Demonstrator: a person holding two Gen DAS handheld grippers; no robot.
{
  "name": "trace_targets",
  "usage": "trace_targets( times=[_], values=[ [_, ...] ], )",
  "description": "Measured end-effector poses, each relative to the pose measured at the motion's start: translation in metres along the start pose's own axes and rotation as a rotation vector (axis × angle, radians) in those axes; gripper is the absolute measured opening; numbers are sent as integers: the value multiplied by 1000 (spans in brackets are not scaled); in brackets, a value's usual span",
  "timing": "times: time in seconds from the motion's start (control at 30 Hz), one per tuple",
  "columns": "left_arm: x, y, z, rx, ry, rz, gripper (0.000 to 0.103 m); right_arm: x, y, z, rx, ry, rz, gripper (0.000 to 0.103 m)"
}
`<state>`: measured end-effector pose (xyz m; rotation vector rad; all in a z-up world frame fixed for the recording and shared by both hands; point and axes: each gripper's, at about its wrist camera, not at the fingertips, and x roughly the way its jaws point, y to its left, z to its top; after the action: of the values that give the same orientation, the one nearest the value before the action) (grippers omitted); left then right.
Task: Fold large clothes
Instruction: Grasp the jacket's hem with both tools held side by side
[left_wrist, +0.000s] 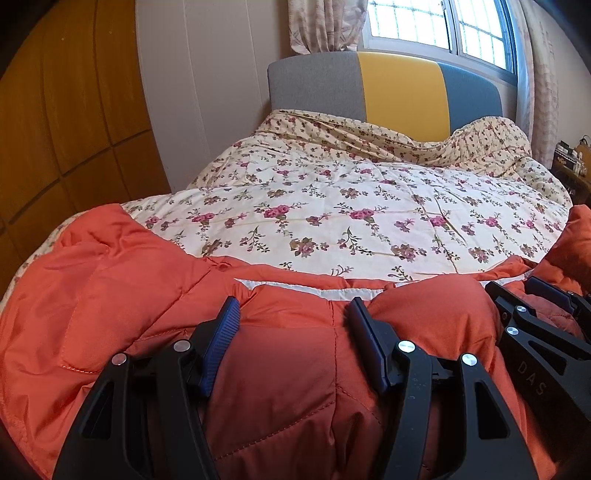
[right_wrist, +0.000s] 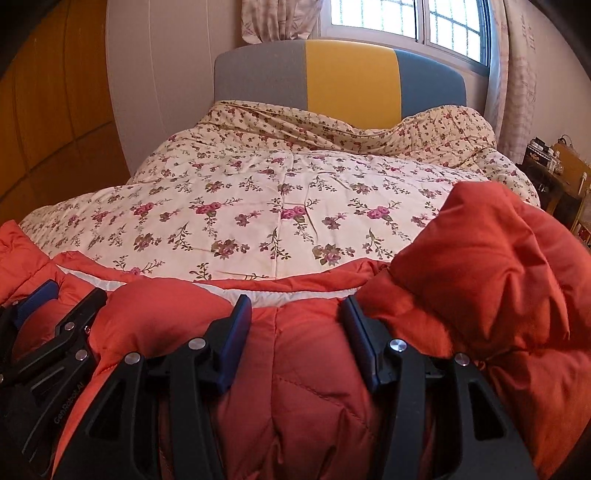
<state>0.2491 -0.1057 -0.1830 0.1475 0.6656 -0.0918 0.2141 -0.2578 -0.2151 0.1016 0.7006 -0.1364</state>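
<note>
Left wrist: claw (left_wrist: 293, 308) clamps jacket (left_wrist: 288, 369).

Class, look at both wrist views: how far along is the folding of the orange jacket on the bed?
Done: the orange jacket lies at the near edge of the floral quilt, its right side bunched up.
In hand: the left tool and right tool each have puffy fabric bulging between their fingers, apparently gripped, side by side.
Left: no neat fold shows yet; the bunched part probably still needs flattening.
</note>
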Motion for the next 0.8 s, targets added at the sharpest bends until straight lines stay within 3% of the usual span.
trace_targets(
  times=[0.07, 0.13, 0.2, 0.3, 0.37, 0.43, 0.53, 0.67, 0.8],
  values=[
    [-3, 2, 3, 0, 15, -16, 63, -3, -2, 3, 6, 11, 18, 53],
    [-10, 6, 10, 8, 48, -61, 69, -14, -10, 8, 28, 18, 71, 61],
    [-24, 19, 24, -3, 58, -93, 72, -35, -18, 16, 49, -27, 114, 62],
    [-46, 49, 48, -46, -15, -45, 84, -70, -38, 32, 27, -125, 99, 62],
    [-52, 68, 58, -72, -51, -12, 84, -77, -62, 44, 32, -141, 54, 62],
    [-45, 90, 66, -82, -61, 67, 84, -72, -80, 49, 48, -125, 22, 62],
    [-14, 111, 63, -84, 20, 140, 84, -45, -108, 46, 83, -27, -2, 62],
    [18, 113, 43, -66, 109, 149, 84, -20, -111, 29, 71, 34, -18, 63],
    [26, 109, 30, -56, 80, 162, 85, -8, -107, 18, 50, 29, -45, 64]
  ],
)
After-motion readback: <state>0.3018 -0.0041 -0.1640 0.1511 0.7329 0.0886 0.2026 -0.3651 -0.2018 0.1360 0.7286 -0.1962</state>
